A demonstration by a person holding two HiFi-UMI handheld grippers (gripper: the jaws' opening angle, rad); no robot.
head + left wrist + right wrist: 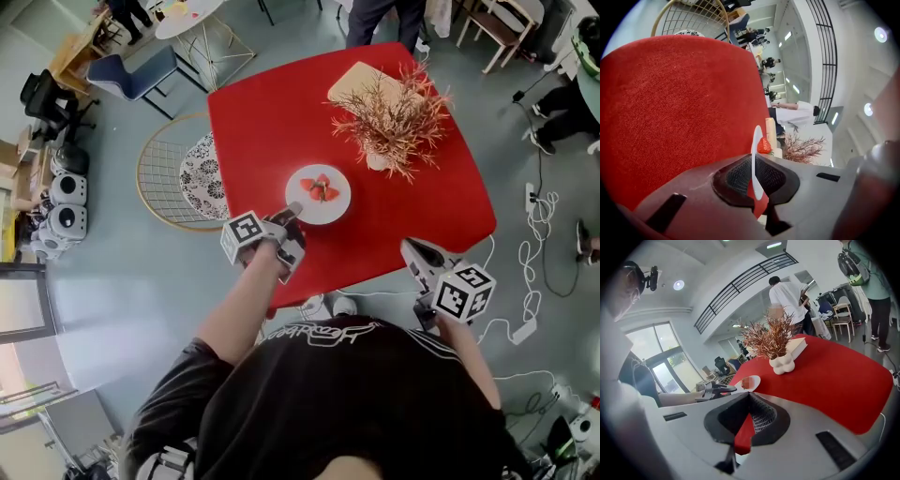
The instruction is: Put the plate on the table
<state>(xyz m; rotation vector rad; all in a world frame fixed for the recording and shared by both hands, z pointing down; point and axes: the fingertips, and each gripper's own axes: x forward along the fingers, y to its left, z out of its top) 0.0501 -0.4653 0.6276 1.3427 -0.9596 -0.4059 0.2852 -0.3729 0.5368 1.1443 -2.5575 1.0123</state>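
Held the white plate (754,140) edge-on by its near rim in the left gripper (757,183), with jaws closed on it. Carried what looked like a strawberry (764,146) just beyond the jaws. Faced the red table (684,108) left of them, with a dried plant (802,149) further ahead.

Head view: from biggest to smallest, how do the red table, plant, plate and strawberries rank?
Largest to smallest:
1. table
2. plant
3. plate
4. strawberries
All share one tabletop, so nearness barely matters.

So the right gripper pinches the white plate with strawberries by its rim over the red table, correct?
No. The left gripper pinches the white plate with strawberries by its rim over the red table; the left gripper view shows the rim between its jaws.
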